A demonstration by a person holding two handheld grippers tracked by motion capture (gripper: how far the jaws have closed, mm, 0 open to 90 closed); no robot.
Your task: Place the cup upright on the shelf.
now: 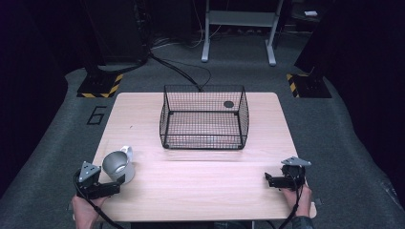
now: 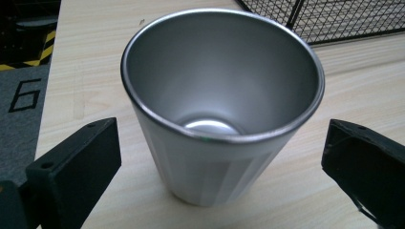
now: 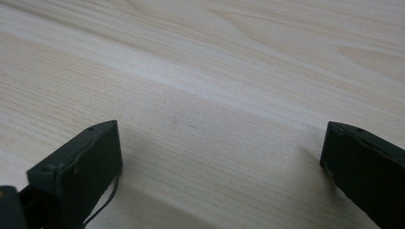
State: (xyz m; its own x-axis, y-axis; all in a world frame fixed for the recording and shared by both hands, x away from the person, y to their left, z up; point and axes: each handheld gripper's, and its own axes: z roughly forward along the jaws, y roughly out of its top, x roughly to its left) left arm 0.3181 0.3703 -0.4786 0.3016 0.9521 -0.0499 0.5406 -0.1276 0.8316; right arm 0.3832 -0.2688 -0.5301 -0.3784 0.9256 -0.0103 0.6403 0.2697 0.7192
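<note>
We see the cup standing upright at the lower left of the high view, near the table's front left corner, with a white mug just behind it. Our left gripper sits at the bottom left of that frame, just beside the cup. In the left gripper view the cup fills the middle of the frame, its steel mouth open toward us, and the left gripper stands wide, one jaw at each lower corner and neither touching the cup's wall. Our right gripper rests at the lower right of the high view, well apart from the cup. In the right gripper view it is spread wide over bare wood. The wire basket stands in the upper middle of the table.
</note>
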